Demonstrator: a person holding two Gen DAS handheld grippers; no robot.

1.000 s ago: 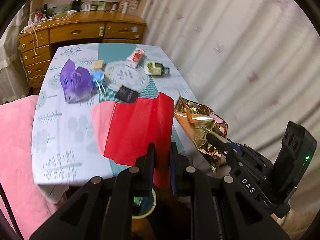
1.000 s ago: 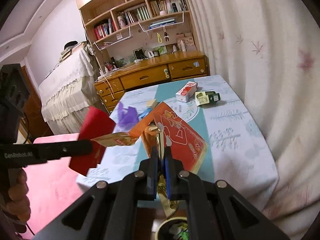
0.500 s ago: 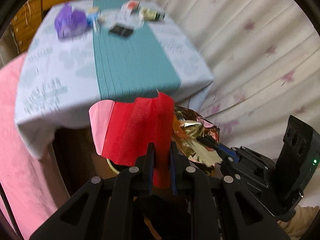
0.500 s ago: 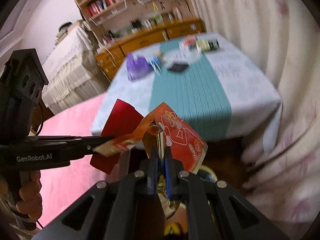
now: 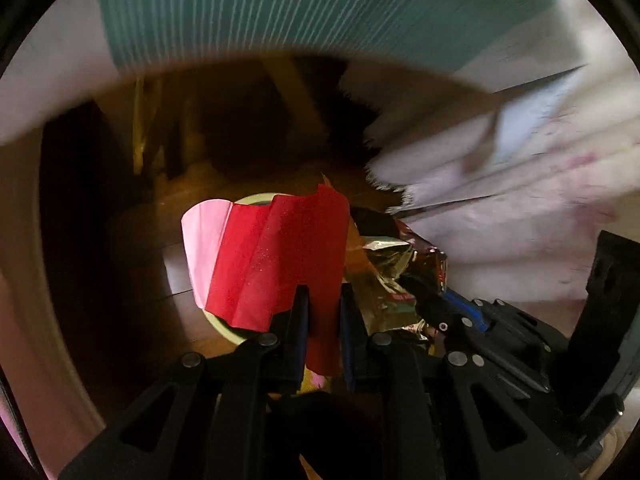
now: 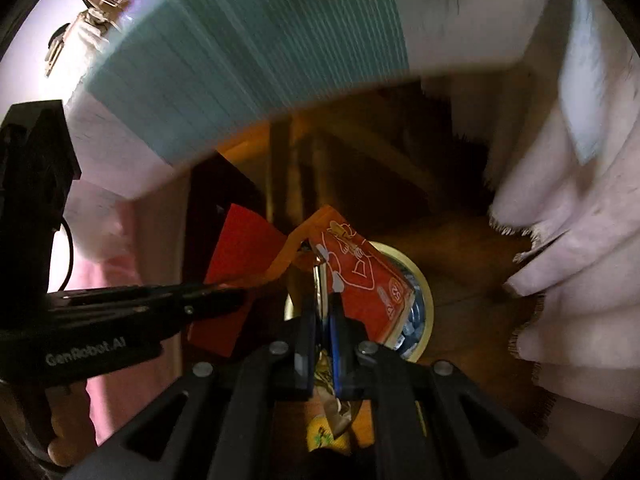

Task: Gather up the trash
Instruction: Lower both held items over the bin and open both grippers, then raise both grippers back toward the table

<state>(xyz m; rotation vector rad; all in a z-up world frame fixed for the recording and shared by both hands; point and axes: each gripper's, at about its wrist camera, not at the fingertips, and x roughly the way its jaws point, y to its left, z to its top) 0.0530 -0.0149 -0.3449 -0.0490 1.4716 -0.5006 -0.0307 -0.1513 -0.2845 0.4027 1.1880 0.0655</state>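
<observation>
Left wrist view: left gripper (image 5: 323,312) pinches the red paper (image 5: 276,264), right gripper (image 6: 320,320) clamps the orange snack wrapper (image 6: 360,276), both over what's probably the trash bin (image 6: 426,300). Centre them above the rim before letting go.
</observation>
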